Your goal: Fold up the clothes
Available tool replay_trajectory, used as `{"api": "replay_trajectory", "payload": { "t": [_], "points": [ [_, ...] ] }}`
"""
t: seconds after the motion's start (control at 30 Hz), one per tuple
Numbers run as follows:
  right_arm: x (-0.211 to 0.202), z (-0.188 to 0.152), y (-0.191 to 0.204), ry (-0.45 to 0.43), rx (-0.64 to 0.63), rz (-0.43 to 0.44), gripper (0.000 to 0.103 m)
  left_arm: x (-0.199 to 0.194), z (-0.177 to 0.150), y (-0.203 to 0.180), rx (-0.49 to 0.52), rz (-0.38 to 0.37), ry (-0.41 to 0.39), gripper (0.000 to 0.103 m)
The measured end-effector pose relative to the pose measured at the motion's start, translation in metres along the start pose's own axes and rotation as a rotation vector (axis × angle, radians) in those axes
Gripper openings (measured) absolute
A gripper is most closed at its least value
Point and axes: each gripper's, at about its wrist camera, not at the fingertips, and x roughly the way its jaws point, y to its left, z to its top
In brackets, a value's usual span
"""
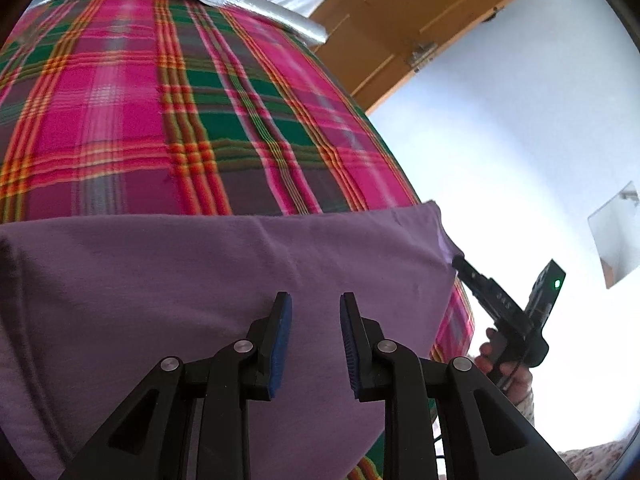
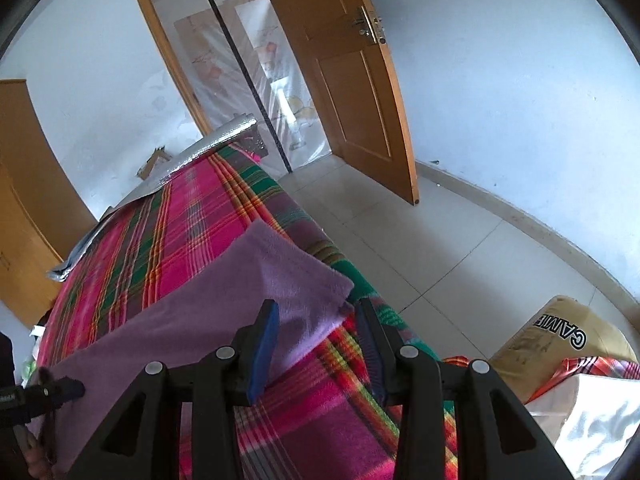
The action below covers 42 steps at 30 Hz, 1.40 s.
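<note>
Left wrist view: your left gripper (image 1: 316, 312) hangs over the purple garment (image 1: 208, 280), fingers spread, nothing between them.
Right gripper (image 2: 316, 320): fingers spread either side of the garment's corner, not pressing it.
Garment: lies across the plaid blanket (image 2: 168, 248), its corner at the blanket's right edge.

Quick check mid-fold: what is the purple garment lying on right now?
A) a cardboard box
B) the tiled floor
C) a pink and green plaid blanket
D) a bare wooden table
C: the purple garment lies spread over the pink and green plaid blanket, whose checks show beyond it and below it in both wrist views.
</note>
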Motion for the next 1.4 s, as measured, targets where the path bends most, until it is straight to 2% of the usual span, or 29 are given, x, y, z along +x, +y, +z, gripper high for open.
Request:
{"api": "replay_trajectory", "payload": {
  "t": [0.17, 0.3, 0.43, 0.57, 0.7, 0.93, 1.2, 1.4],
  "points": [
    [0.001, 0.0, 0.008, 0.001, -0.015, -0.043, 0.037, 0.007, 0.0, -0.002, -0.004, -0.009, 0.009, 0.025],
    [0.003, -0.001, 0.006, 0.003, -0.005, -0.048, 0.017, 0.009, 0.0, -0.001, -0.008, -0.017, 0.007, 0.025],
    [0.003, 0.001, 0.005, 0.0, -0.009, -0.022, 0.01, 0.008, 0.0, 0.001, -0.008, -0.022, 0.007, 0.026],
    [-0.004, 0.002, 0.005, -0.028, -0.031, -0.023, 0.009, 0.006, -0.001, 0.002, -0.008, -0.025, 0.006, 0.026],
    [0.004, 0.001, 0.001, -0.006, -0.019, -0.021, 0.009, 0.005, -0.001, 0.002, -0.004, -0.025, 0.004, 0.026],
    [-0.004, 0.003, 0.006, -0.029, -0.042, -0.01, 0.009, 0.006, 0.0, 0.001, -0.01, -0.02, 0.003, 0.026],
    [-0.026, 0.01, 0.033, -0.099, -0.13, 0.02, 0.009, 0.004, -0.001, 0.002, -0.028, -0.027, -0.001, 0.026],
    [-0.044, 0.01, 0.066, -0.146, -0.219, 0.08, 0.009, 0.002, -0.003, 0.004, -0.044, -0.041, -0.001, 0.026]
  ]
}}
